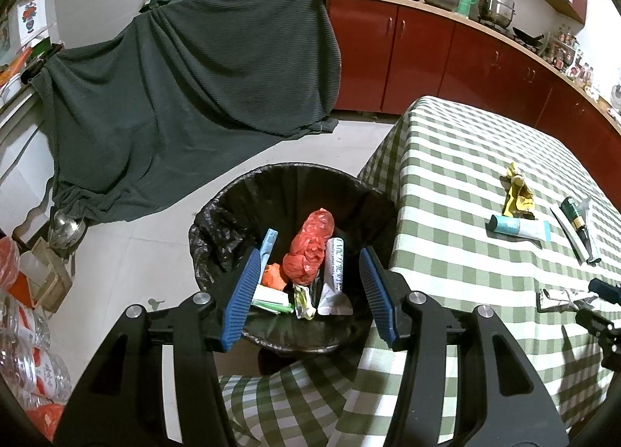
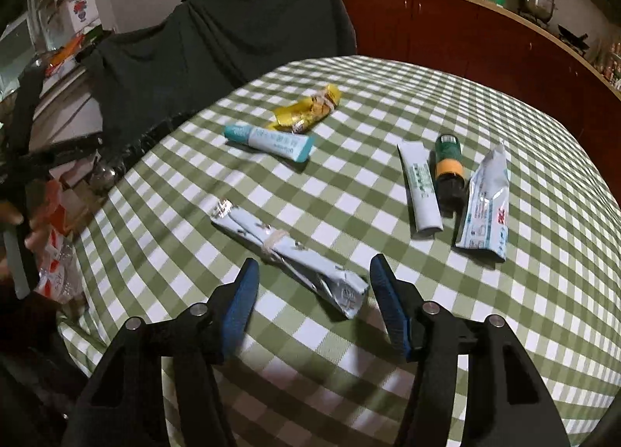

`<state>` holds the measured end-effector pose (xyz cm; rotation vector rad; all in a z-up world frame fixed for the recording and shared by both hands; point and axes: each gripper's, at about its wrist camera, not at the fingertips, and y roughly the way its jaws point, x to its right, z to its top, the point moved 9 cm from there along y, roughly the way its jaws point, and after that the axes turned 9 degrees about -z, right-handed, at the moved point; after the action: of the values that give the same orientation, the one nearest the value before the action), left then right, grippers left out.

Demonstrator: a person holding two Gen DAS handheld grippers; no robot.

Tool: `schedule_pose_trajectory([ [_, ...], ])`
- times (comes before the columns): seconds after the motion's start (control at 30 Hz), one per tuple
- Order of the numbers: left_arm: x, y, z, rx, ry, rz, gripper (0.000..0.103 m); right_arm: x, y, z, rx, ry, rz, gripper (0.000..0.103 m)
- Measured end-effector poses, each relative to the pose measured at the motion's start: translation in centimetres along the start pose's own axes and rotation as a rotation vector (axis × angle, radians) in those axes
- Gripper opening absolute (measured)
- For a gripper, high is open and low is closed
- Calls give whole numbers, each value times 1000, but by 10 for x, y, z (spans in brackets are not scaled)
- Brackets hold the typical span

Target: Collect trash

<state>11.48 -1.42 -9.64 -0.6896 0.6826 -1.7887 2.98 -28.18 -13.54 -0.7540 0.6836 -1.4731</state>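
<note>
My left gripper [image 1: 310,257] is open and empty above a black-lined trash bin [image 1: 233,198] on the floor beside the table. The bin holds a red plastic bag [image 1: 310,241], a white tube [image 1: 334,264] and other wrappers. My right gripper [image 2: 310,264] is open over the checkered table [image 2: 388,105], its jaws on either side of the near end of a rolled silver-blue wrapper [image 2: 287,253] tied with a band. Farther off lie a blue-white tube [image 2: 271,141], a yellow wrapper [image 2: 310,109], a white tube [image 2: 421,187], a dark green bottle [image 2: 448,167] and a flat foil pouch [image 2: 487,202].
A dark green cloth [image 1: 194,78] drapes over furniture behind the bin. Red cabinets [image 1: 427,51] with pots line the far wall. Boxes and plastic bottles [image 1: 31,330] crowd the floor at the left. The table edge [image 1: 392,214] stands right beside the bin.
</note>
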Motion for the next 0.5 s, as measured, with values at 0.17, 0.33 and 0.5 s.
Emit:
schedule_pose_trajectory([
  [0.17, 3, 0, 0, -1, 6, -6, 52, -8, 13, 3, -6, -50, -6, 53],
  [0.33, 5, -1, 0, 1, 3, -6, 52, -18, 14, 3, -1, -68, 13, 18],
  [0.5, 8, -1, -1, -4, 7, -10, 52, -17, 8, 0, 11, -41, 21, 18],
])
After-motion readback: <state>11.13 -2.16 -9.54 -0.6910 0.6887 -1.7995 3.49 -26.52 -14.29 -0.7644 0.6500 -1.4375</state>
